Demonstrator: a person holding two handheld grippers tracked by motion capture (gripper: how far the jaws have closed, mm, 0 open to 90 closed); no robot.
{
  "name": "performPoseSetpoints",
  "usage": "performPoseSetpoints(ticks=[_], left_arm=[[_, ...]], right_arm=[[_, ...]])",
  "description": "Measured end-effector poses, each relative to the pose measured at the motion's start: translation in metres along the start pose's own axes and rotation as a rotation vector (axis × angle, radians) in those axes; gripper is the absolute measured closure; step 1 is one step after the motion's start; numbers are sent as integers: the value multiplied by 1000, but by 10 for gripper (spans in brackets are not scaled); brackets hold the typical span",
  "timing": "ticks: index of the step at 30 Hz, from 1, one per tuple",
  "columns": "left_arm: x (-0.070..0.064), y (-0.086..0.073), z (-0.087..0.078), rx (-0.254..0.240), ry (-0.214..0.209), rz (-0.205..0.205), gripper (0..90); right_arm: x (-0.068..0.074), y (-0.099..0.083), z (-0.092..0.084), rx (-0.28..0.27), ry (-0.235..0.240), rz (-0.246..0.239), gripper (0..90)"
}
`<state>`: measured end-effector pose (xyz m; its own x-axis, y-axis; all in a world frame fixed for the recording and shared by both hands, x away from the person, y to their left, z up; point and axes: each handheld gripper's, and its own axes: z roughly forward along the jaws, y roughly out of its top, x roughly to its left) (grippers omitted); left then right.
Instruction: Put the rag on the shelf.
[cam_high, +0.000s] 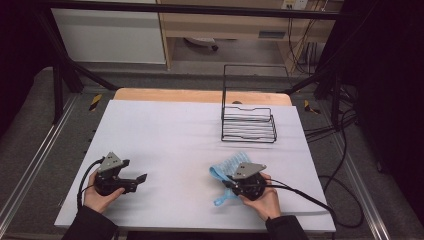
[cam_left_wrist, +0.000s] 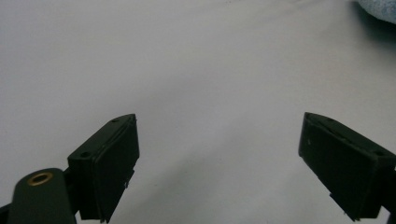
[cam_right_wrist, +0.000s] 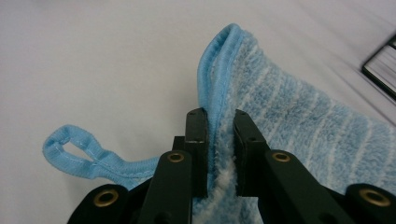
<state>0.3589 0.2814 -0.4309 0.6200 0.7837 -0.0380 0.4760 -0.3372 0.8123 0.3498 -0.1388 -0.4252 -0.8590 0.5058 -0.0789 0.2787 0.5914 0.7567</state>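
Towel (cam_right_wrist: 299, 126) is the thing in play here, blue w/ pale stripes, lying on the white table cover (cam_high: 165, 140) near the front right, and the right gripper (cam_right_wrist: 219, 122) has its jaws pinched on the hemmed edge, so it's gripping the cloth. Left gripper (cam_high: 141, 177) sits over at the front left w/ jaws wide apart and nothing between them, just bare cover under it. Risk imo: the bite is only on a thin bit of fluffy edge, so a quick tug could let it slide out of the pads, or the rest could drag and bunch up on the cover. That hanging loop (cam_right_wrist: 70, 151) dangling beside the jaws could also snag on sth. Other stuff: black wire rack (cam_high: 248, 122) stands further back on the right, well apart from the towel but kinda in the path if the cloth goes that way; left side of the table is open
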Motion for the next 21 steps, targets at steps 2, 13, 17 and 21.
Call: performPoseSetpoints(ticks=[2,13,17,21], left_arm=[[0,0,0,-1,0,-1,122],[0,0,0,2,-4,-6,121],[-1,1,0,8,-6,-7,115],[-1,1,1,14,-9,-11,102]], right_arm=[[5,6,6,-6,23,-15,788],[30,21,29,-2,160,-75,782],[33,16,36,24,180,-70,765],[33,15,39,36,187,-48,711]])
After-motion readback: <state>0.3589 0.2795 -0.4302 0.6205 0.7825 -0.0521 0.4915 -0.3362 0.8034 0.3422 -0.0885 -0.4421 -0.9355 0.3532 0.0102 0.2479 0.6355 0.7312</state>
